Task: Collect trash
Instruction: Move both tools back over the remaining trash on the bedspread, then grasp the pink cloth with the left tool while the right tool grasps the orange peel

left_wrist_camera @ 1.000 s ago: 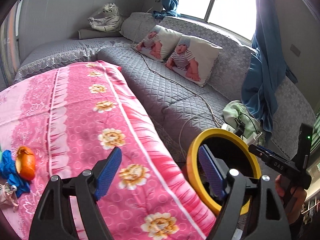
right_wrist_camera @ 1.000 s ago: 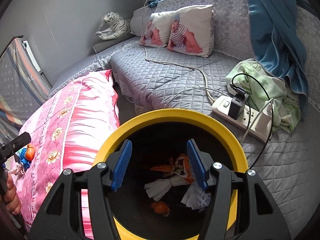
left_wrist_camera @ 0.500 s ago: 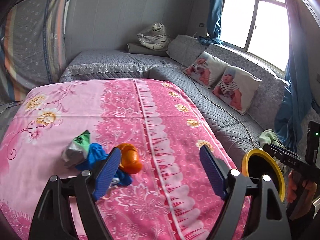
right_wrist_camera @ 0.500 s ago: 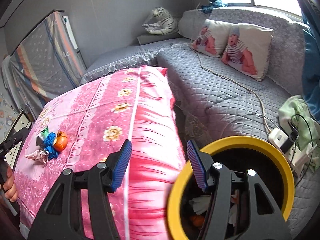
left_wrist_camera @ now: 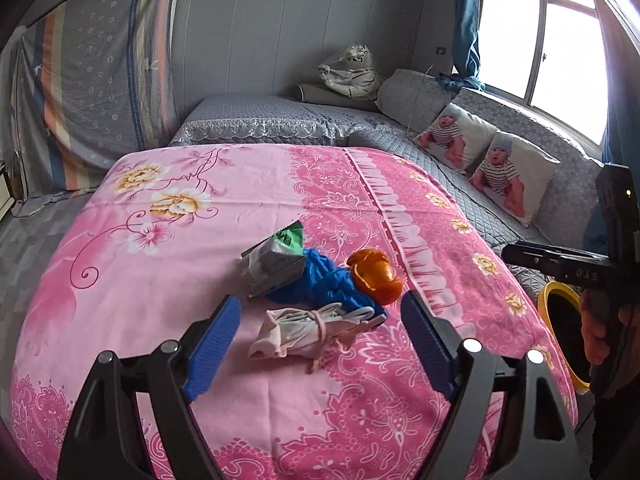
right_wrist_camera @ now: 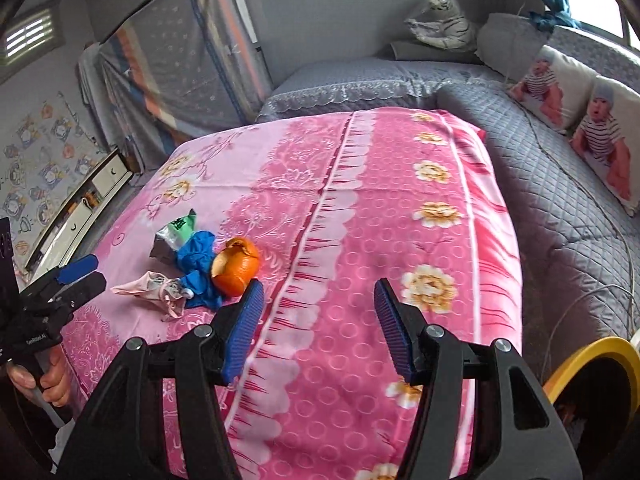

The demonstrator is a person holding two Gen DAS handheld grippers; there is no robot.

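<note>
Here the left gripper [left_wrist_camera: 320,340] is wide open above a crumpled pale pink cloth scrap [left_wrist_camera: 308,330]; right gripper [right_wrist_camera: 318,326] also wide, w/ nothing inside.

The left gripper [left_wrist_camera: 320,332] hangs with jaws spread wide over a pale pink crumpled rag [left_wrist_camera: 308,330] on the pink floral bedspread [left_wrist_camera: 200,280]. Just beyond lie a blue glove [left_wrist_camera: 324,280], orange peel [left_wrist_camera: 374,276] and a silver-green wrapper [left_wrist_camera: 276,258], bunched together. A yellow-rimmed bin [left_wrist_camera: 560,332] stands off the bedspread's right edge.

A pink flowered bedspread [left_wrist_camera: 192,240] lies beside a grey quilted sofa [left_wrist_camera: 280,120] with two baby-print cushions [left_wrist_camera: 512,180] and a toy tiger [left_wrist_camera: 352,74].
</note>
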